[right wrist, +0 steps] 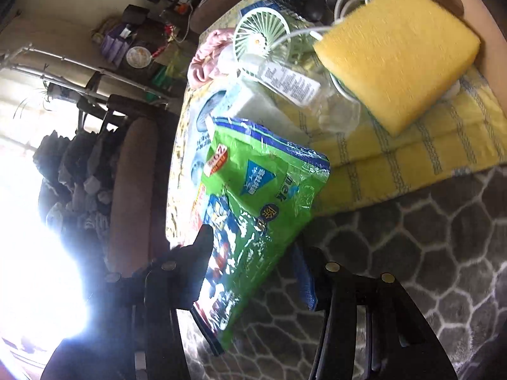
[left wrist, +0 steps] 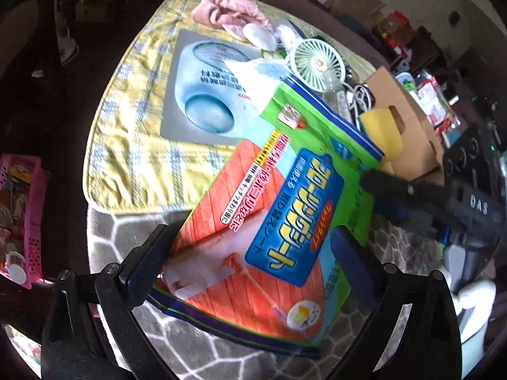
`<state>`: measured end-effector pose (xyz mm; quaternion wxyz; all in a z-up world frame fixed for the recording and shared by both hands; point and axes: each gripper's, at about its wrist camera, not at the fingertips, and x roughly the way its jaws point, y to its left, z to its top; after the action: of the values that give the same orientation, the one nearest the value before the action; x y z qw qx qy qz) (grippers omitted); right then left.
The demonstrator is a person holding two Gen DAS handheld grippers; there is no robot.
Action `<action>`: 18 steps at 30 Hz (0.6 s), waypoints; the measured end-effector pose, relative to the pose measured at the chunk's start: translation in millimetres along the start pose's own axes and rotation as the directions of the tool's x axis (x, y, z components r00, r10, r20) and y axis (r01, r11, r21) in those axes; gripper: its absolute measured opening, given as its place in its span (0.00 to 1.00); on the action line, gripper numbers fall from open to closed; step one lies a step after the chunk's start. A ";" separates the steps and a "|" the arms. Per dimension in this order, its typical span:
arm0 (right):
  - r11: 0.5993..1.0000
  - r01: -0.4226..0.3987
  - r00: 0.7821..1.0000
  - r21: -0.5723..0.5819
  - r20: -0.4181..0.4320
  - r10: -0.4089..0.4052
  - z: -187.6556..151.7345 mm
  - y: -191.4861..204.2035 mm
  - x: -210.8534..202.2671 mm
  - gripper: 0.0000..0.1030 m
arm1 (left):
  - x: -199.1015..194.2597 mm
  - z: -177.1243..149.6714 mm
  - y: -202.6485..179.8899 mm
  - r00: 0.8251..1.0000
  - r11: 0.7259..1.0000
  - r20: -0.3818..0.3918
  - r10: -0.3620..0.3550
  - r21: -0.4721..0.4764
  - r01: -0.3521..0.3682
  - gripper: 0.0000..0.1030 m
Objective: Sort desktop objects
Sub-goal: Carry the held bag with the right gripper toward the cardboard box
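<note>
Here, both tools (left wrist: 250, 253) (right wrist: 253, 269) around green packet (left wrist: 279, 209).

We held the left gripper (left wrist: 253, 247) with its fingers spread wide, the left finger (left wrist: 142, 259) and the right finger (left wrist: 355, 262) well apart. Our right gripper (right wrist: 253, 269) also stood spread, though glare washed out its left finger (right wrist: 193, 269), so contact there was hard to judge.

I read "DAS" on the right gripper (left wrist: 367, 180); the green package (left wrist: 279, 215) carries Japanese print, upside down.
</note>
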<state>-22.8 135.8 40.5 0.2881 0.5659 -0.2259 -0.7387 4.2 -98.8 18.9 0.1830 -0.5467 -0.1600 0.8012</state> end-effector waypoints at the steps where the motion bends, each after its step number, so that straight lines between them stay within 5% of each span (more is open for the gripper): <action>1: 1.000 0.002 1.000 -0.013 0.009 -0.002 6.0 6.0 -0.7 0.50 | -1.8 -4.7 -2.0 0.999 1.000 -0.014 -0.030 -0.004 0.030 0.96; 5: 0.997 0.024 1.000 -0.072 0.016 -0.023 32.5 32.9 10.2 0.50 | 2.1 -21.0 -13.3 0.967 0.970 -0.092 -0.239 -0.061 0.234 0.98; 8: 0.989 0.022 1.000 -0.147 -0.006 -0.023 56.9 66.0 28.7 0.50 | 18.3 -30.8 -44.0 0.897 0.915 -0.183 -0.403 -0.057 0.400 0.98; 9: 0.982 0.035 0.999 -0.185 -0.013 -0.038 63.7 78.1 34.3 0.50 | 22.0 -34.1 -57.5 0.885 0.907 -0.206 -0.417 -0.027 0.420 0.98; 12: 0.913 0.218 0.976 -0.344 0.088 -0.200 75.1 105.2 21.8 0.50 | 14.4 -37.8 -79.6 0.918 0.926 -0.197 -0.344 0.090 0.367 0.98; 16: 0.917 0.216 0.972 -0.337 0.162 -0.169 74.1 83.6 -40.9 0.52 | -27.9 -18.3 -46.5 0.940 0.939 -0.040 -0.338 0.052 0.340 0.98; 18: 0.930 0.215 0.971 -0.298 0.167 -0.171 65.3 57.2 -63.8 0.59 | -51.0 -0.1 -15.6 0.966 0.970 0.094 -0.240 -0.010 0.242 0.98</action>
<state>-63.9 137.9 140.1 0.2841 0.4798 -0.0680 -0.8273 23.2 -108.9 67.6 0.2654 -0.4878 -0.2422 0.7955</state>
